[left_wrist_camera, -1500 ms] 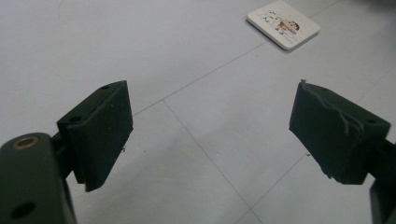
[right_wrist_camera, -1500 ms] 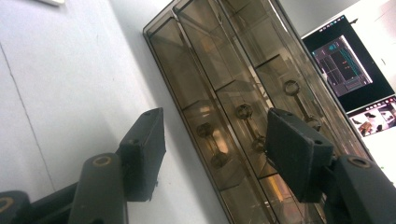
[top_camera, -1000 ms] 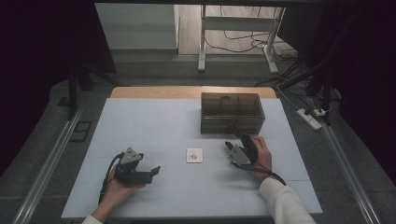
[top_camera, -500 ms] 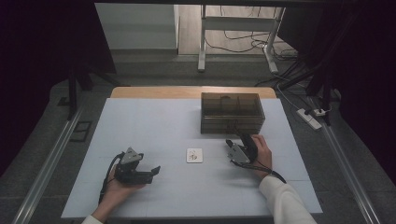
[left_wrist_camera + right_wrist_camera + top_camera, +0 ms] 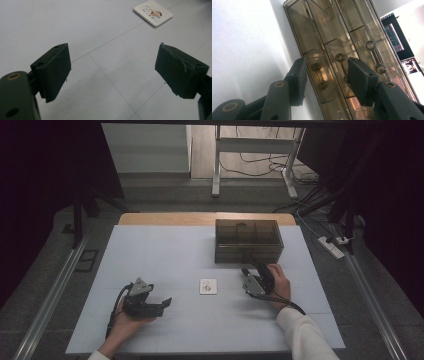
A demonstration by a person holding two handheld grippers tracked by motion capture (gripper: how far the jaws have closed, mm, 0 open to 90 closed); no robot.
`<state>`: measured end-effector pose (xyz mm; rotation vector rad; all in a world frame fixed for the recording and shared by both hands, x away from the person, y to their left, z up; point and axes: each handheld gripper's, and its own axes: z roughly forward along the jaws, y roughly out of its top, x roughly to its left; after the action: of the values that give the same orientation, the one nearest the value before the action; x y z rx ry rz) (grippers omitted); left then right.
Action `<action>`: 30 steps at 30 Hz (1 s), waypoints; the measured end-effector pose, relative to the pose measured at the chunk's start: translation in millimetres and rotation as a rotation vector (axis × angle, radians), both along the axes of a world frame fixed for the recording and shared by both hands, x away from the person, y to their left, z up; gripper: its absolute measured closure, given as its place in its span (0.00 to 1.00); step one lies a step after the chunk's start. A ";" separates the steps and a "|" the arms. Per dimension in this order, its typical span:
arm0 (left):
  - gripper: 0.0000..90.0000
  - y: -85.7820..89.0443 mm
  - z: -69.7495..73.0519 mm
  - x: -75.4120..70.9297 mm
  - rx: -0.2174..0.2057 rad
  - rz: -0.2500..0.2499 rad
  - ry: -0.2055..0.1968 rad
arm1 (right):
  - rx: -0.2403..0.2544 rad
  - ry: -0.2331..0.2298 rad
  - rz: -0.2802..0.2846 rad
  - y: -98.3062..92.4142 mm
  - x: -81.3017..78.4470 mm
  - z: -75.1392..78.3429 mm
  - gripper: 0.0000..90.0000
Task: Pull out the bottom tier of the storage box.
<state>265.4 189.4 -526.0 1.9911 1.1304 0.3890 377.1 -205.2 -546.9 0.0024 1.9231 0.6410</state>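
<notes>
lab recording bay: white table (image 5: 165, 250), black curtains (image 5: 45, 180), floor rails (image 5: 50, 295), loose cables (image 5: 260, 167), power strip (image 5: 334, 246).

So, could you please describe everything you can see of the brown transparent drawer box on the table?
The drawer box looks like smoky brown see-through plastic, rectangular, with stacked shallow drawers. Inner dividers show through its top and walls. The right gripper view shows the drawer fronts close up, each with a handle set on round knobs; all look shut. It stands flat on the pale table, towards the far right, its front facing the person. The right hand-held gripper points at that front, jaws apart before one handle, not yet touching it.
</notes>
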 end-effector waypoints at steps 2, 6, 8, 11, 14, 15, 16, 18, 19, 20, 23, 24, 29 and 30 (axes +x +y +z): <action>0.15 0.1 -0.1 0.1 0.000 0.000 0.001 | -0.005 -0.004 0.001 -0.4 1.0 -0.3 0.57; 0.15 -0.1 -0.2 0.8 -0.004 0.001 0.003 | -0.007 -0.005 -0.006 -1.5 2.7 -2.2 0.59; 0.15 -1.6 -0.3 2.2 -0.014 -0.001 0.008 | -0.008 -0.005 -0.005 -1.8 3.6 -2.9 0.60; 0.15 -3.2 -0.9 2.7 -0.007 -0.008 0.009 | -0.028 -0.014 0.001 -2.2 5.0 -4.0 0.62; 0.15 -2.5 -0.9 2.9 -0.009 -0.004 0.009 | -0.030 -0.017 0.006 -2.2 5.8 -4.4 0.64; 0.15 -2.1 -0.8 2.9 -0.011 -0.003 0.010 | -0.030 -0.016 0.007 -2.5 6.3 -4.6 0.65; 0.15 -1.9 -0.8 2.8 -0.009 -0.003 0.009 | -0.030 -0.016 0.007 -2.5 6.3 -4.6 0.65; 0.15 -1.7 -0.9 2.9 -0.007 -0.003 0.010 | -0.035 -0.019 0.005 -2.7 7.0 -5.2 0.65; 0.15 -1.8 -1.0 3.0 -0.007 -0.004 0.010 | -0.043 -0.024 0.007 -3.1 7.6 -5.1 0.66; 0.15 -1.8 -1.0 3.0 -0.007 -0.004 0.009 | -0.038 -0.019 0.001 -3.1 7.6 -5.6 0.66; 0.15 -2.6 -1.1 3.1 -0.008 -0.002 0.010 | -0.038 -0.014 0.000 -3.6 8.6 -5.7 0.67; 0.15 -3.0 -1.1 3.1 -0.007 -0.005 0.009 | -0.042 -0.014 0.001 -3.8 9.0 -5.6 0.67; 0.15 -2.8 -1.3 3.2 -0.006 -0.003 0.009 | -0.055 -0.016 0.003 -3.6 10.2 -6.7 0.69; 0.15 -2.6 -1.3 3.4 -0.005 -0.002 0.010 | -0.057 -0.019 0.003 -3.5 10.5 -7.0 0.69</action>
<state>268.7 186.8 -527.3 1.9918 1.1344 0.3759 387.6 -208.7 -554.0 -0.0420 1.9227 0.5860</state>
